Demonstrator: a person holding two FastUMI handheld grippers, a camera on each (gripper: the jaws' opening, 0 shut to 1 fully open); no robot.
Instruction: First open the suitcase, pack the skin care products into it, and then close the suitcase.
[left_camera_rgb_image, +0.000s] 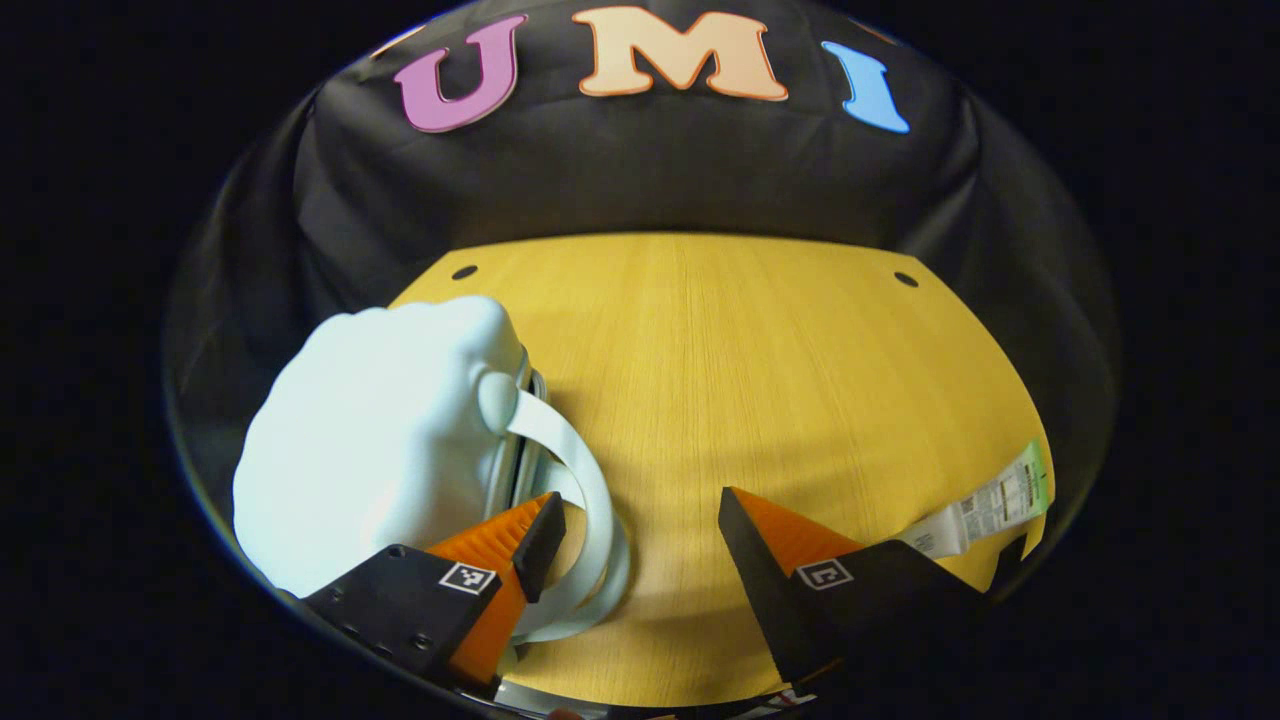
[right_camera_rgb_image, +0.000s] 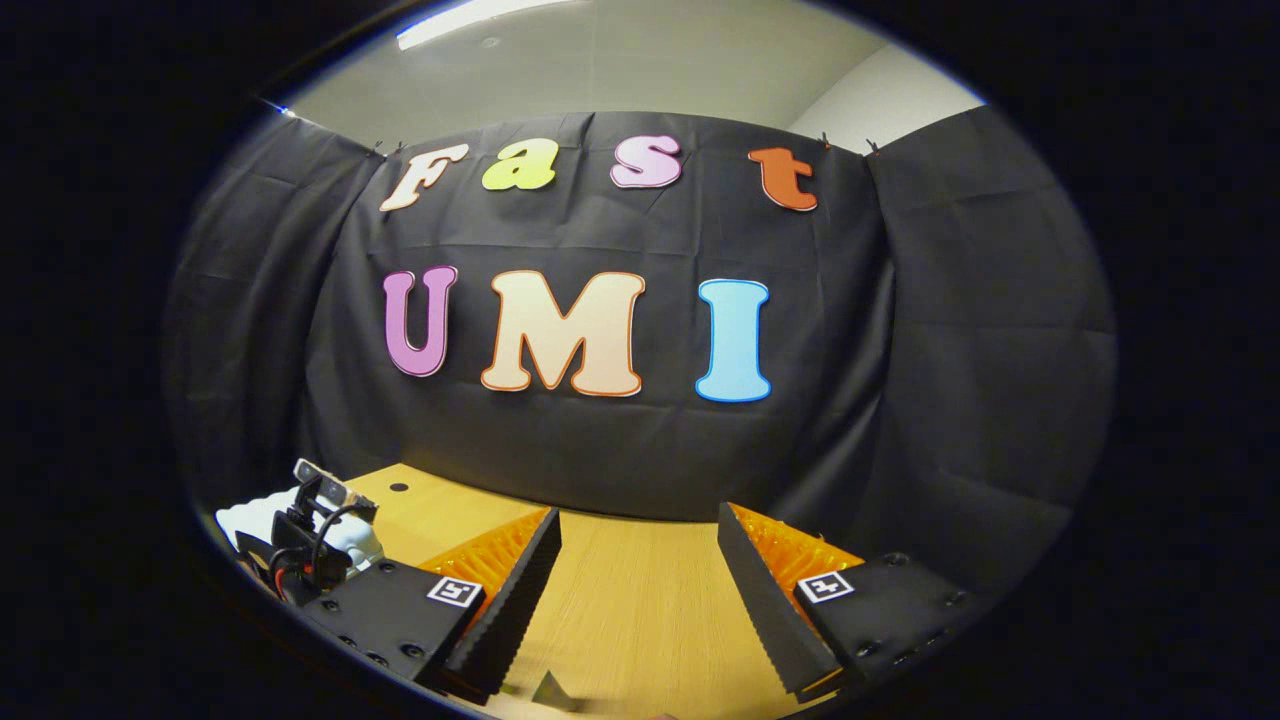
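The left gripper stands released, its two ribbed orange-and-black wedge fingers spread wide over the yellow wood-grain table. Its left finger sits inside or against the loop of a flat, pale strap handle; which, cannot be told. That handle curves off a smooth, rounded, pale blue suitcase lying closed just left of the gripper. Beyond the right finger, at the table's edge, lies a flattened white skin care tube with a green crimped end and printed label.

The right gripper is likewise released, serrated black finger edges well apart, hovering above the same grained table. Off to its left, a camera-topped black device with looping cables stands before the suitcase.
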